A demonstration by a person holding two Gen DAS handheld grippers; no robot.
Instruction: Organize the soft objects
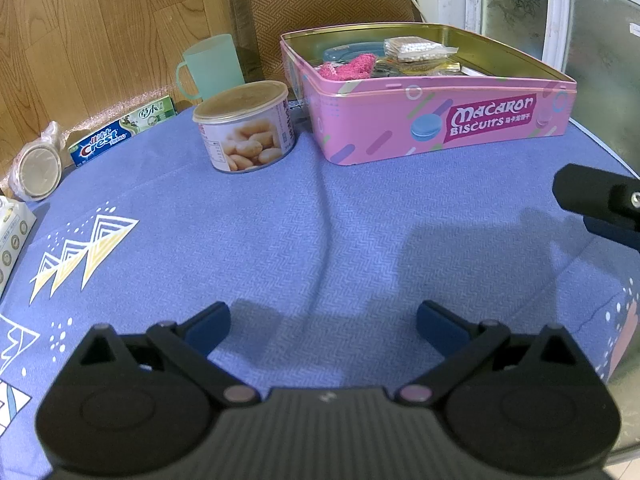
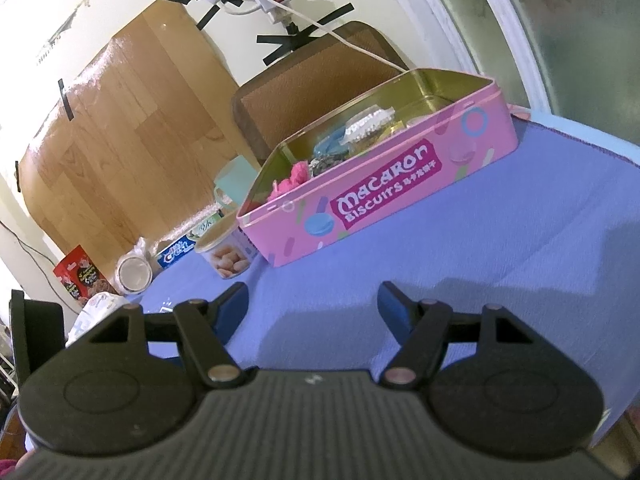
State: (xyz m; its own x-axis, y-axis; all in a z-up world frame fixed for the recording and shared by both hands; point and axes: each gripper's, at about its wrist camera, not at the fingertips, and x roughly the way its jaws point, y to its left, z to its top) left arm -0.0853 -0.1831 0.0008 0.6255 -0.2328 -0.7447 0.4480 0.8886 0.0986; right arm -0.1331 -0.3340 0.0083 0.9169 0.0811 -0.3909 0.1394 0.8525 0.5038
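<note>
A pink biscuit tin (image 1: 440, 128) stands open on the blue cloth (image 1: 280, 232), and it serves as the fixed mark here. Inside it, toward its left end, lies a fuzzy pink soft thing (image 1: 352, 66), with a blue round piece (image 1: 340, 53) behind it, a clear packet of white beads (image 1: 416, 49) to its right, and some gold wrappers (image 1: 436, 67) further along; what lies deeper in the tin I cannot make out. Just left of the tin stands a lidded can (image 1: 246, 126) with biscuits pictured on it, a mint cup (image 1: 210, 66) behind that, then a toothpaste box (image 1: 120, 130) and a small wrapped jar (image 1: 38, 168) further left along the cloth's edge. The left gripper (image 1: 323, 322) hovers over bare cloth in front of the tin, its fingers spread wide with nothing between them. The right gripper (image 2: 312, 308) sits likewise in front of the tin, fingers wide apart and empty. The pink soft thing (image 2: 292, 178) is inside the tin, well apart from both pairs of fingers and beyond the tin's front wall from them.
</note>
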